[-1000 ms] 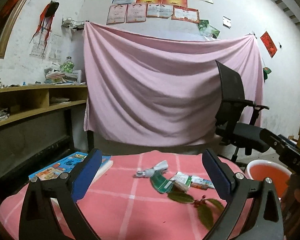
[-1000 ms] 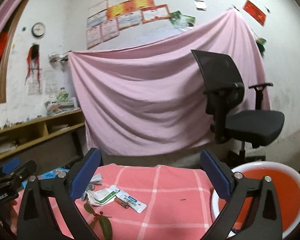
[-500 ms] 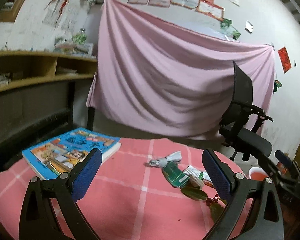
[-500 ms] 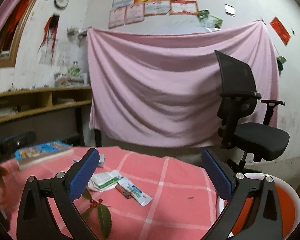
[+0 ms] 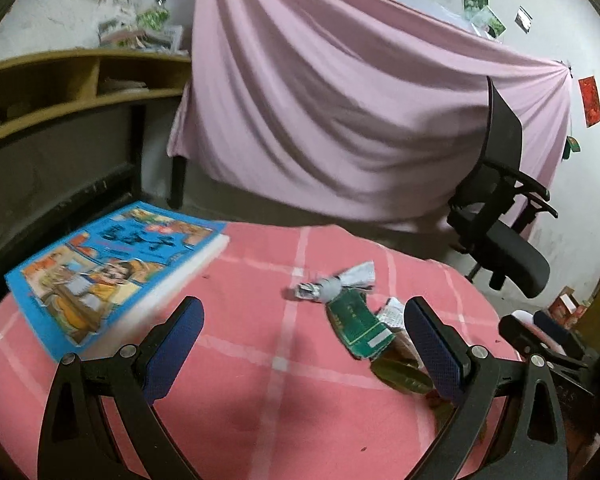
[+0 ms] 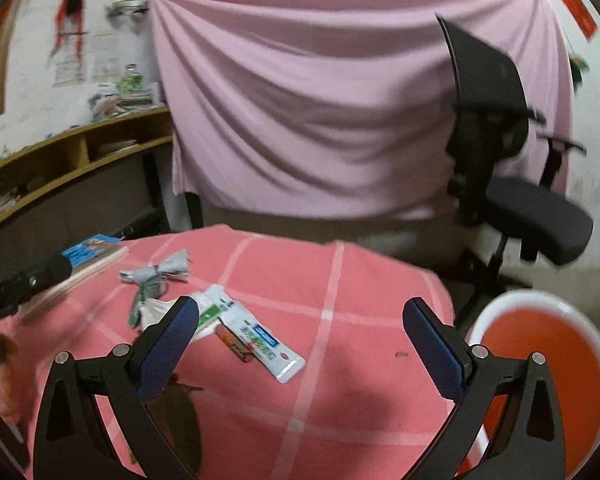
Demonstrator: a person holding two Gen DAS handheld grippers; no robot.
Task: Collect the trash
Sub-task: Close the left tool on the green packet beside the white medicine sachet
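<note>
Trash lies on a pink checked tablecloth (image 5: 260,380). A crumpled grey paper wad (image 5: 332,286) (image 6: 160,270), a green wrapper (image 5: 358,326), a white tube-like packet (image 6: 260,338) and dark leaves (image 5: 400,376) (image 6: 180,412) lie close together. My left gripper (image 5: 302,346) is open above the cloth, with the green wrapper just inside its right finger. My right gripper (image 6: 300,346) is open too, hovering over the white packet. Neither holds anything. The other gripper shows at the edge of each view.
A blue picture book (image 5: 108,268) rests on the table's left side. An orange basin with a white rim (image 6: 540,360) stands beside the table on the right. Behind are a black office chair (image 6: 512,168), a hanging pink sheet (image 5: 360,100) and a wooden shelf (image 5: 60,80).
Both grippers have tilted downward and come closer to the table. The trash and the book now look larger and nearer. Both stay open.
</note>
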